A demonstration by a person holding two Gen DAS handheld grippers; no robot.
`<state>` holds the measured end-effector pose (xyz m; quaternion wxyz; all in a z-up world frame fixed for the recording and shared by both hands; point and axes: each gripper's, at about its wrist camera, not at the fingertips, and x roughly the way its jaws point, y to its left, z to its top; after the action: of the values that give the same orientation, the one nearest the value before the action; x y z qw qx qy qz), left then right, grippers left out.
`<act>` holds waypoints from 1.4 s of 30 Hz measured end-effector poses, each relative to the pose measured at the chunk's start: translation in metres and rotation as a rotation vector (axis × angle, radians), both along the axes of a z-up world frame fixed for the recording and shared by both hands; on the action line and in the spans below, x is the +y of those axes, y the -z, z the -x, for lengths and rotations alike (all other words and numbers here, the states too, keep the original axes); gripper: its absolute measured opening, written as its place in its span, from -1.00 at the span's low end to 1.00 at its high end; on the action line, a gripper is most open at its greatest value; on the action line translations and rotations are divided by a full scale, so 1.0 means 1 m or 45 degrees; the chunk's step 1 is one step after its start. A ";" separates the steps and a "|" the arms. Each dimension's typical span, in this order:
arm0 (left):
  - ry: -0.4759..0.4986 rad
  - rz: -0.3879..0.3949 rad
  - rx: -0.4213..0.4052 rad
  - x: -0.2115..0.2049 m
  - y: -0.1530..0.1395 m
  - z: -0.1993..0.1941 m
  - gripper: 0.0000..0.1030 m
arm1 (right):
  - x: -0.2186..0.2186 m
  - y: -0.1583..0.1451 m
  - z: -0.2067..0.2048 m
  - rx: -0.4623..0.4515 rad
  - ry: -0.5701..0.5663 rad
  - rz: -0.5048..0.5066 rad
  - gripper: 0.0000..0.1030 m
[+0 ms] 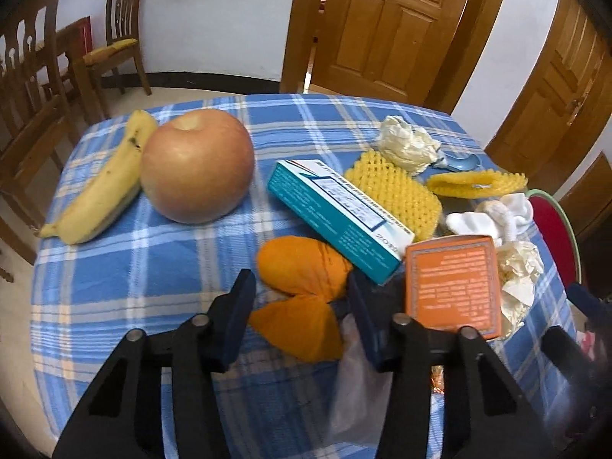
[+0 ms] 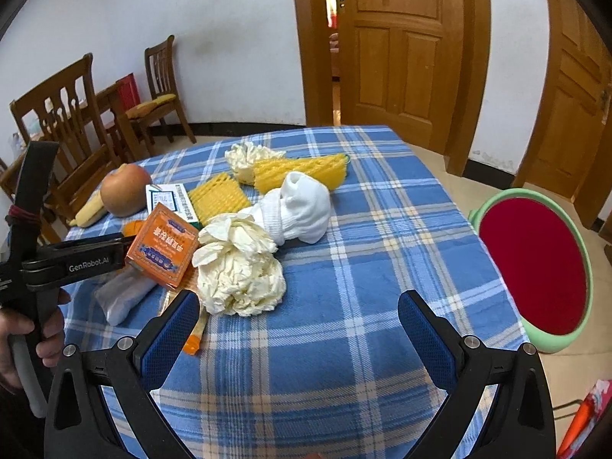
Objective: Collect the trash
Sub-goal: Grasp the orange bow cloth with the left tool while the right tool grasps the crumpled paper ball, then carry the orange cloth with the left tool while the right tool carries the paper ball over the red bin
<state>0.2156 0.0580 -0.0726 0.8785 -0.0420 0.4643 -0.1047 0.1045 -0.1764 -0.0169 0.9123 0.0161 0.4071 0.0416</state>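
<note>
Two pieces of orange peel [image 1: 298,287] lie on the blue checked tablecloth [image 1: 153,267], filling the gap between my left gripper's [image 1: 298,283] fingers, whose pads touch them on both sides. An orange box [image 1: 453,283] and a teal box [image 1: 336,218] lie just right of it. In the right wrist view, my right gripper [image 2: 300,298] hangs wide open over bare cloth, holding nothing. A crumpled cream paper wad [image 2: 237,267] lies just ahead to its left, with a white sock [image 2: 302,206] behind. A hand [image 2: 38,329] holds the left gripper at the left edge.
An apple [image 1: 197,164] and a banana [image 1: 99,187] lie at the left. Yellow foam nets [image 1: 394,195], another paper wad [image 1: 409,145] and a blue spoon [image 1: 463,162] lie further back. A green bin [image 2: 543,338] with a red liner stands right of the table. Chairs stand at the left.
</note>
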 end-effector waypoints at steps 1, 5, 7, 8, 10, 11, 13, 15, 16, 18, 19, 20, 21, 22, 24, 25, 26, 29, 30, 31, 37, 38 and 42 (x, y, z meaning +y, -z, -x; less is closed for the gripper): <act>0.006 0.015 0.002 -0.001 0.001 0.000 -0.16 | 0.001 0.001 -0.001 0.002 -0.009 0.002 1.00; 0.004 0.032 -0.005 -0.002 0.001 0.001 -0.27 | 0.001 0.003 -0.007 0.014 -0.022 -0.024 1.00; -0.007 0.033 -0.007 -0.002 0.000 0.002 -0.29 | 0.000 0.004 -0.010 0.027 -0.027 -0.050 0.98; -0.015 0.035 -0.008 -0.001 -0.001 0.005 -0.30 | 0.000 0.005 -0.012 0.036 -0.028 -0.063 0.95; -0.042 0.040 -0.022 0.003 -0.006 0.011 -0.31 | 0.000 0.007 -0.015 0.048 -0.037 -0.084 0.77; -0.054 0.042 -0.032 0.004 -0.008 0.013 -0.31 | 0.001 0.008 -0.016 0.051 -0.049 -0.096 0.71; -0.081 0.048 -0.056 0.009 -0.015 0.021 -0.31 | 0.003 0.011 -0.019 0.062 -0.075 -0.114 0.54; -0.102 0.057 -0.080 0.013 -0.022 0.031 -0.31 | 0.005 0.014 -0.021 0.069 -0.092 -0.126 0.44; -0.114 0.057 -0.094 0.014 -0.026 0.036 -0.31 | 0.006 0.015 -0.022 0.074 -0.098 -0.131 0.36; -0.130 0.058 -0.113 0.017 -0.031 0.043 -0.31 | 0.008 0.019 -0.024 0.087 -0.114 -0.151 0.20; -0.138 0.061 -0.121 0.018 -0.034 0.048 -0.31 | 0.009 0.020 -0.025 0.095 -0.123 -0.162 0.09; -0.143 0.063 -0.127 0.019 -0.036 0.051 -0.31 | 0.010 0.022 -0.026 0.110 -0.133 -0.180 0.03; -0.149 0.063 -0.134 0.019 -0.038 0.055 -0.31 | 0.010 0.023 -0.027 0.117 -0.135 -0.185 -0.02; -0.153 0.059 -0.144 0.018 -0.041 0.059 -0.31 | 0.011 0.024 -0.027 0.123 -0.135 -0.187 -0.05; -0.153 0.052 -0.163 0.016 -0.046 0.066 -0.31 | 0.011 0.024 -0.026 0.125 -0.133 -0.195 -0.12; -0.149 0.048 -0.173 0.014 -0.048 0.068 -0.31 | 0.009 0.023 -0.026 0.130 -0.129 -0.209 -0.17; -0.144 0.047 -0.181 0.011 -0.050 0.073 -0.31 | 0.007 0.022 -0.024 0.132 -0.126 -0.226 -0.23; -0.126 0.045 -0.200 0.005 -0.056 0.081 -0.31 | 0.003 0.019 -0.022 0.131 -0.118 -0.247 -0.35; -0.120 0.046 -0.205 0.003 -0.059 0.083 -0.31 | 0.002 0.018 -0.020 0.127 -0.114 -0.252 -0.37; -0.112 0.049 -0.210 0.000 -0.061 0.085 -0.31 | 0.000 0.017 -0.018 0.121 -0.114 -0.250 -0.38; -0.075 0.048 -0.227 -0.017 -0.069 0.094 -0.30 | -0.009 0.004 -0.002 0.072 -0.103 -0.228 -0.41; -0.069 0.048 -0.229 -0.020 -0.069 0.095 -0.30 | -0.012 0.002 0.001 0.068 -0.098 -0.233 -0.41; -0.037 0.049 -0.235 -0.035 -0.072 0.100 -0.30 | -0.024 -0.007 0.013 0.043 -0.078 -0.230 -0.41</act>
<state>0.1159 0.0232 -0.0007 0.9180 -0.0557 0.3786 -0.1040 0.0911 -0.2005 -0.0096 0.8985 0.0867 0.4172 0.1057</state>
